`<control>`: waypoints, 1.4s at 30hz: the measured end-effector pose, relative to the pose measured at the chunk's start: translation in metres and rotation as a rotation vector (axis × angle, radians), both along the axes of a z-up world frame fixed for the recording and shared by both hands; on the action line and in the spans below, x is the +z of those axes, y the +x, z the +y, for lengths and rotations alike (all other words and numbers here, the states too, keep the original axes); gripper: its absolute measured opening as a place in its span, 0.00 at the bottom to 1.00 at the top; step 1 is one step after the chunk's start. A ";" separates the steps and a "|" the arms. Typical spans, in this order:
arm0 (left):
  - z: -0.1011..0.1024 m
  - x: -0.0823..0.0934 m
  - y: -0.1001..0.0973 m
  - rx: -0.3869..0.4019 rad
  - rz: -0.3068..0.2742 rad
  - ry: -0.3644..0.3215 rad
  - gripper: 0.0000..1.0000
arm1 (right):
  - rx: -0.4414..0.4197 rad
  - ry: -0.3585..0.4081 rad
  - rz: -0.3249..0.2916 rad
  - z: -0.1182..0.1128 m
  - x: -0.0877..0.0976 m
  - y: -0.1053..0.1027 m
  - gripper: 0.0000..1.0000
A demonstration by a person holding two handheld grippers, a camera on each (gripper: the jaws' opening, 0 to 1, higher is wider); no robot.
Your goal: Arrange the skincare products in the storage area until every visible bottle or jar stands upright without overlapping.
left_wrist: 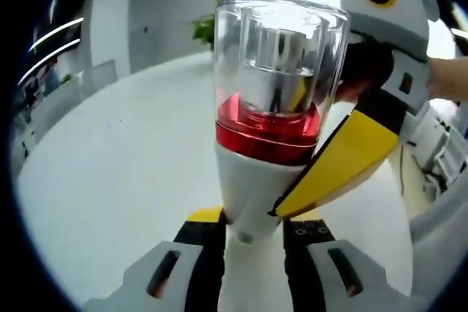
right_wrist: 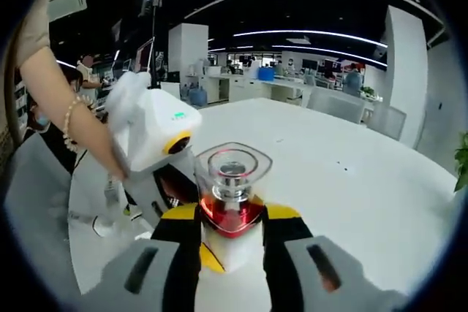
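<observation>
Above the white table [left_wrist: 110, 173], we are holding one skincare bottle [left_wrist: 270, 107] in the air between both grippers, well clear of the surface. The left gripper [left_wrist: 252, 235] is closing its jaws on the bottle's narrow white base. The right gripper [right_wrist: 232, 242] is closing on the white body just below the red band [right_wrist: 231, 218], and it is showing in the left gripper view as a yellow-tipped jaw pressing in from the right. The clear cap [right_wrist: 232, 169] looks like hard, glossy plastic or glass, so we are judging it slippery and breakable, and top-heavy over that tapered foot. The matte white body is looking like the safer place to grip.
</observation>
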State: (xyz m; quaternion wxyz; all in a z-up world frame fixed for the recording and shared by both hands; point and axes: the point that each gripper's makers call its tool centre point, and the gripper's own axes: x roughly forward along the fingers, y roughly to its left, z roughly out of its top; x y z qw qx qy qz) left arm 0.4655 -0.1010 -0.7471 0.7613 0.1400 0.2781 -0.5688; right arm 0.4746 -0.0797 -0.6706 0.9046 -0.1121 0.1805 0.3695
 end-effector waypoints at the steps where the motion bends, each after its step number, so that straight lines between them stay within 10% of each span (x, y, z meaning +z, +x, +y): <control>1: 0.000 0.000 0.000 0.000 0.000 0.000 0.27 | -0.001 0.000 0.000 0.000 0.000 0.000 0.32; 32: 0.033 0.009 -0.022 0.035 -0.012 0.034 0.45 | -0.072 0.030 0.060 0.006 -0.003 -0.029 0.56; 42: 0.053 0.019 -0.038 0.087 0.019 0.033 0.67 | -0.108 0.060 0.085 0.009 -0.005 -0.052 0.63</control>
